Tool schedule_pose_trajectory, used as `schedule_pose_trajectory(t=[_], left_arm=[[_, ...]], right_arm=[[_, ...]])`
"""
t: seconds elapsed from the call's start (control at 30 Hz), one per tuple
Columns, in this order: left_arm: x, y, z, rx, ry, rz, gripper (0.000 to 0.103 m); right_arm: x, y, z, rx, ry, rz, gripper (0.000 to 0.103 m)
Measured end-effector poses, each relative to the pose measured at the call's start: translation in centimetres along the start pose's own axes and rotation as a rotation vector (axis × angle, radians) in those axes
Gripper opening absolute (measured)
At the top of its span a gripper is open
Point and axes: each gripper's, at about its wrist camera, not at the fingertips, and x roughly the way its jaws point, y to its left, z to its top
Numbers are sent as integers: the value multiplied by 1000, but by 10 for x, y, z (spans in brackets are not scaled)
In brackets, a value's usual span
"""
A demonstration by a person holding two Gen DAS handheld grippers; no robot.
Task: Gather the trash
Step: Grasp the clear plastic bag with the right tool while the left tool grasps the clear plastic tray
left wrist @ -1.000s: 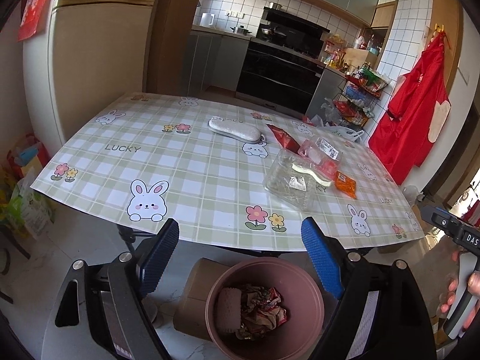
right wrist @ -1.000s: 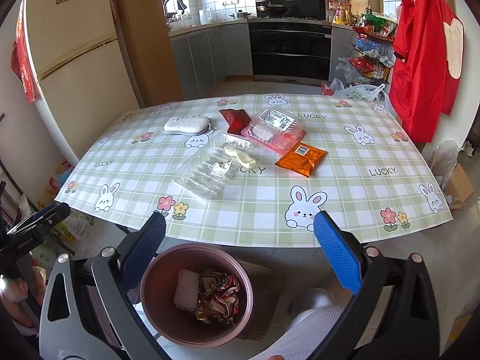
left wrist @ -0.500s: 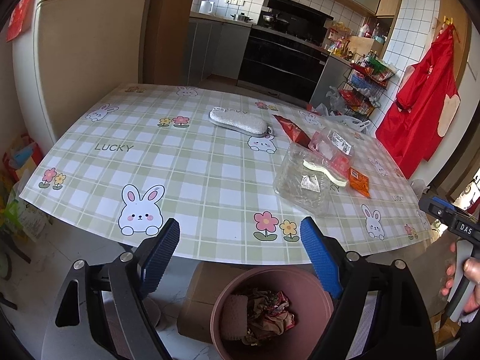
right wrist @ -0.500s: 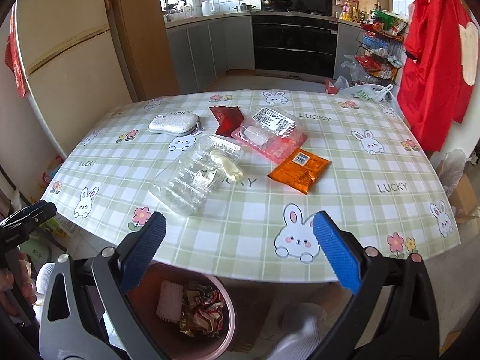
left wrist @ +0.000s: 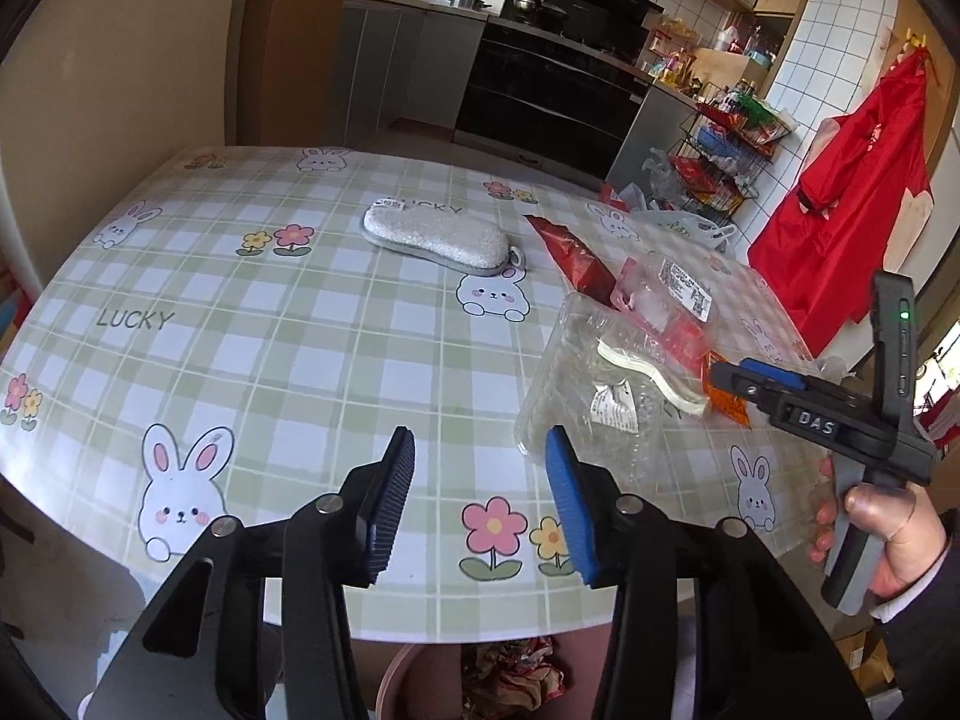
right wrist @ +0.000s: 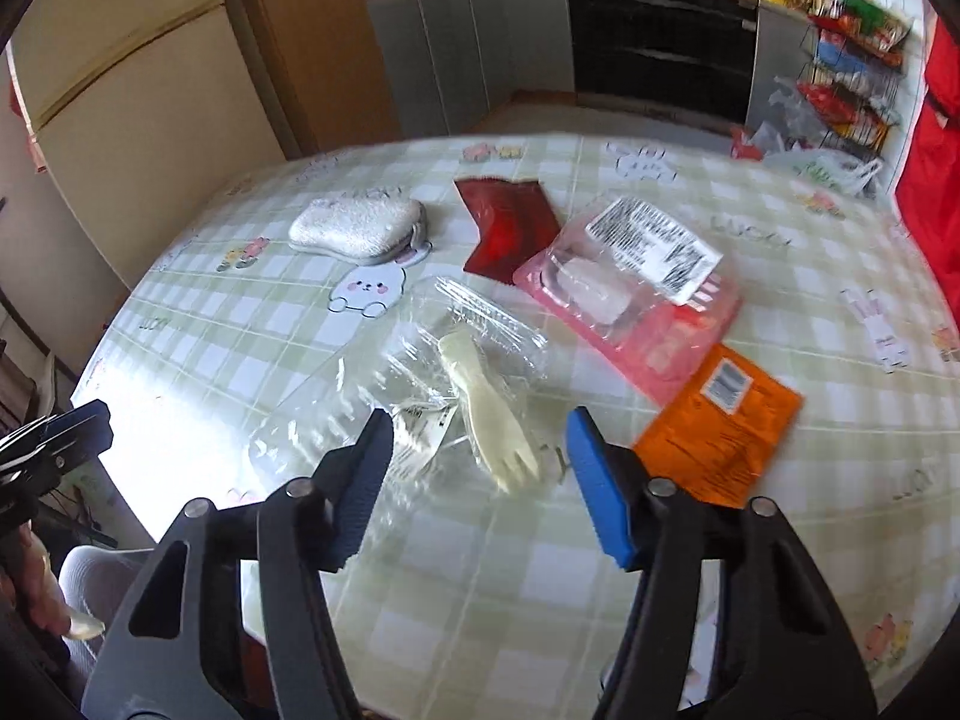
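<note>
Fork lies lengthwise, tines toward camera.

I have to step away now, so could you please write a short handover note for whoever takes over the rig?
Left gripper: closing, nothing between its fingers, over the table edge.
Right gripper: closing, empty, above the clear plastic tray with the white fork.
On the table: dark red packet, pink tray, orange packet, white sponge.
Done: some wrappers already in the pink bin.
Left: bin the rest.
</note>
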Motion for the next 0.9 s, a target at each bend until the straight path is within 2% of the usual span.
schedule_pose_trajectory(t=[0.13, 0.23, 0.3, 0.37, 0.47, 0.73, 0.9], left_arm=[[29, -4, 10, 6, 35, -10, 44], [47, -5, 13, 5, 60, -17, 44], [58, -6, 14, 11, 77, -23, 44], [67, -8, 14, 15, 94, -29, 44], [79, -12, 15, 20, 111, -43, 44], [94, -21, 15, 36, 135, -51, 44], [101, -26, 12, 57, 158, -51, 44]], right_arm=[[38, -4, 7, 8, 56, -5, 61], [51, -8, 8, 29, 79, 3, 56], [57, -10, 7, 48, 96, 23, 47], [61, -13, 5, 59, 114, 25, 33], [60, -15, 2, 82, 111, 42, 28], [30, -19, -6, 155, 26, 91, 27], [20, -19, -11, 174, 13, 111, 27]])
